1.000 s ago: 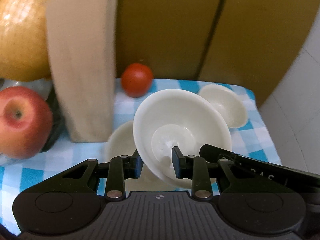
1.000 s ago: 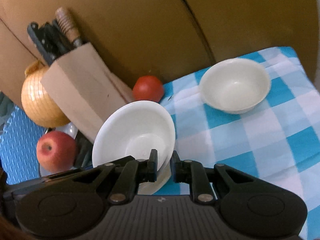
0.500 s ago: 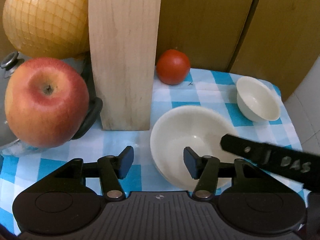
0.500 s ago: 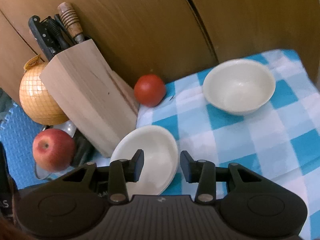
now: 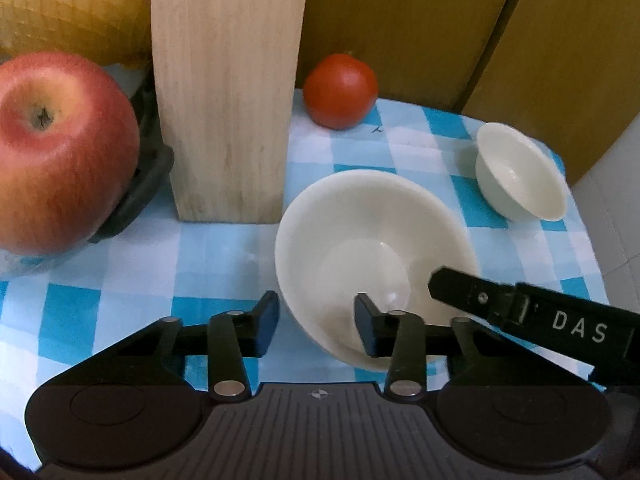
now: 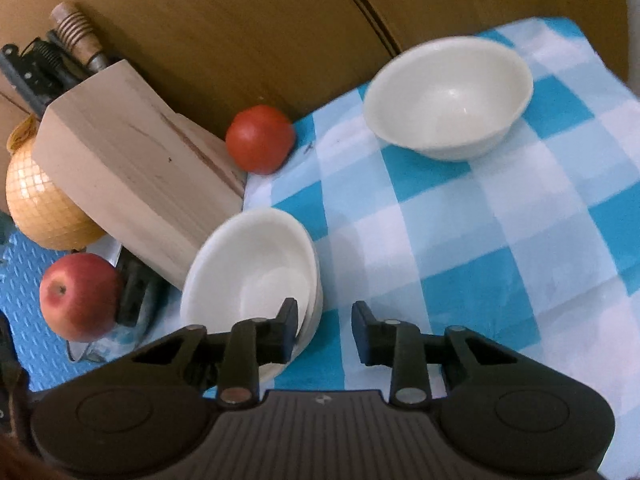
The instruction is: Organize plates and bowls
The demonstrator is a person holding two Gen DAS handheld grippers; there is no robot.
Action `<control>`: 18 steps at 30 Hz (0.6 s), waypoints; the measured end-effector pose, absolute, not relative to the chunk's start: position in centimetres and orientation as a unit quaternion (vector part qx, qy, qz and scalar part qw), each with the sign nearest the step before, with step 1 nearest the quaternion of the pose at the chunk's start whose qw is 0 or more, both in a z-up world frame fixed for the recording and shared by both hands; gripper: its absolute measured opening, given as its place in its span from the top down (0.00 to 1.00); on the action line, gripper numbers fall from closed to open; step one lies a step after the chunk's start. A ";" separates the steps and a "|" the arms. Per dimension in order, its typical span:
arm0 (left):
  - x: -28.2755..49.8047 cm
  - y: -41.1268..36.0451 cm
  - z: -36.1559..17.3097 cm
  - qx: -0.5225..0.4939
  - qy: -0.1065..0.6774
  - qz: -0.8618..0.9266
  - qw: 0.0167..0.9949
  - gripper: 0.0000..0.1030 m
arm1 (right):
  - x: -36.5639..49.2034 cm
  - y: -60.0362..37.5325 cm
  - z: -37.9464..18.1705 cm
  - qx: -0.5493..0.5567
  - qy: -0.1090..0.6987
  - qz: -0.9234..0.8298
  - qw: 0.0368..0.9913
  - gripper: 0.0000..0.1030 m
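Two cream bowls sit nested as a stack on the blue checked cloth, beside the knife block. My left gripper straddles the stack's near rim, one pad inside the bowl and one outside. Its jaws are closing and neither pad presses the rim. My right gripper hangs at the stack's right rim, jaws also closing, with the edge of the bowl just inside its left pad and no pressure on it. One of its fingers reaches over the bowl. A third cream bowl stands alone at the far right.
A wooden knife block stands just left of the stack, a tomato behind it. An apple and a netted yellow fruit lie further left. Brown cabinet doors close the back; the table ends at right.
Both grippers held a cream bowl tilted in the air by its rim. That bowl now rests inside the lower bowl, both grippers have let go, sunk lower, and their jaws have narrowed again.
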State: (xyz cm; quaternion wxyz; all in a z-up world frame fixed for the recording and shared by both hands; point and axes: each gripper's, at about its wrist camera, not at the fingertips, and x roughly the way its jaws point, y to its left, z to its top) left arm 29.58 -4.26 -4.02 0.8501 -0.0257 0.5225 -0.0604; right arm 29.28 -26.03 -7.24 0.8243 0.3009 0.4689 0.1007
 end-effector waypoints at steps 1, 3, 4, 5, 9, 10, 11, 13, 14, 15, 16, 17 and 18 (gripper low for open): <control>29.5 -4.2 -4.1 -0.024 0.524 -0.057 0.850 0.58 | 29.2 -26.0 -7.3 0.305 0.470 0.105 0.822 0.79; 29.6 -4.3 -4.4 -0.025 0.528 -0.056 0.847 0.63 | 28.8 -26.0 -7.0 0.309 0.469 0.114 0.819 0.85; 29.5 -4.4 -4.4 -0.027 0.529 -0.058 0.846 0.67 | 28.6 -25.9 -6.7 0.300 0.470 0.114 0.822 0.85; 29.6 -4.7 -4.5 -0.026 0.531 -0.061 0.845 0.69 | 28.4 -25.7 -6.4 0.291 0.469 0.113 0.826 0.85; 28.6 -6.1 -3.8 0.001 0.519 -0.071 0.852 0.69 | 27.3 -26.5 -5.6 0.277 0.469 0.103 0.832 0.85; 28.4 -6.5 -3.6 0.005 0.516 -0.076 0.853 0.69 | 27.1 -26.8 -5.5 0.278 0.468 0.100 0.833 0.85; 28.2 -6.8 -3.4 0.006 0.514 -0.082 0.854 0.69 | 26.8 -27.1 -5.3 0.278 0.467 0.097 0.834 0.85; 28.0 -7.4 -3.2 0.008 0.511 -0.093 0.854 0.69 | 26.2 -27.7 -4.7 0.269 0.462 0.089 0.840 0.85; 27.8 -7.8 -3.1 0.010 0.510 -0.096 0.855 0.69 | 25.9 -28.0 -4.5 0.265 0.461 0.084 0.843 0.85; 27.7 -8.2 -3.0 0.012 0.509 -0.101 0.855 0.68 | 25.6 -28.2 -4.3 0.263 0.461 0.081 0.844 0.85; 27.6 -8.5 -3.1 0.013 0.509 -0.104 0.854 0.68 | 25.6 -28.5 -4.4 0.262 0.463 0.076 0.844 0.85; 27.5 -8.9 -3.1 0.014 0.511 -0.107 0.853 0.67 | 25.4 -28.7 -4.5 0.261 0.466 0.073 0.842 0.85; 27.5 -9.3 -3.2 0.017 0.512 -0.110 0.852 0.66 | 25.4 -28.9 -4.7 0.260 0.469 0.070 0.841 0.85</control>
